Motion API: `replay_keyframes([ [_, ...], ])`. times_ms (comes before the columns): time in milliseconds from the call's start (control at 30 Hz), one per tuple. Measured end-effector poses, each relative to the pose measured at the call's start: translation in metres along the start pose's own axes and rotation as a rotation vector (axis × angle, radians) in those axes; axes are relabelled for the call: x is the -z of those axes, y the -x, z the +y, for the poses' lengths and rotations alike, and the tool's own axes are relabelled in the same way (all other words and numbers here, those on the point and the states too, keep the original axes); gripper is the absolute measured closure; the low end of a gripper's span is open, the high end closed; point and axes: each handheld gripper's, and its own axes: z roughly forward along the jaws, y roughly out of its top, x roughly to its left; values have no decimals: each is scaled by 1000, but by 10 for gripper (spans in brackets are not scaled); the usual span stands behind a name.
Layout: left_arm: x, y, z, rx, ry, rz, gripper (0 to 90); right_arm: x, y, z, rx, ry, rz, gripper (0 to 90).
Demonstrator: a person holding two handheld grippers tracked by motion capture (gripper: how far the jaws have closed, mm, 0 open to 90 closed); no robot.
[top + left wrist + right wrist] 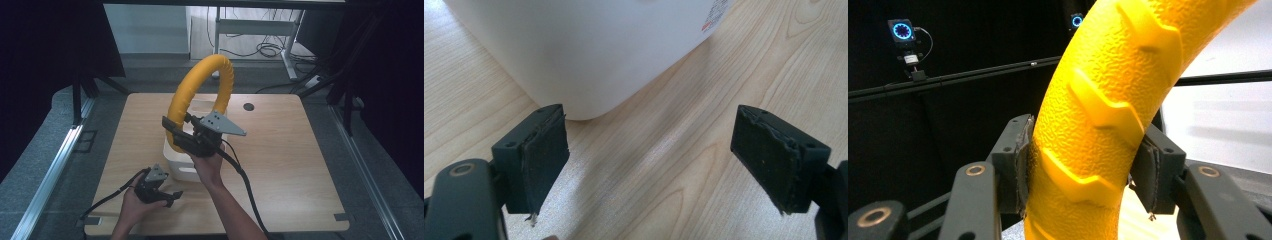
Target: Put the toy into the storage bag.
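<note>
Counter of pale wood is what I have under me, with a white container standing near its middle. My right hand-held gripper is raised above that container and clamped on one end of a thick yellow curved tube, which arches up and over and comes down again toward the container's far side. In the right gripper view I see both pads pressed against the tube's textured, ribbed surface, one on each side.

My left hand-held gripper sits low at the counter's near edge, just beside the container's near left corner, and my left hand wraps it from behind. In the left gripper view its jaws stand wide apart with nothing between them, and the container's rounded white corner lies just ahead of them on the wood.
</note>
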Motion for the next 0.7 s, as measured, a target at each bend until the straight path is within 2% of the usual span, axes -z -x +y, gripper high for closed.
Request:
replay_keyframes([
  [333, 0, 0, 0, -2, -4, -1, 156, -6, -5, -12, -1, -7, -8, 476],
  [433, -2, 0, 0, -2, -8, -2, 156, -8, -5, -16, 9, -9, -12, 476],
  [700, -3, 0, -1, -4, -11, -6, 156, -12, -3, -26, 1, -21, -28, 476],
])
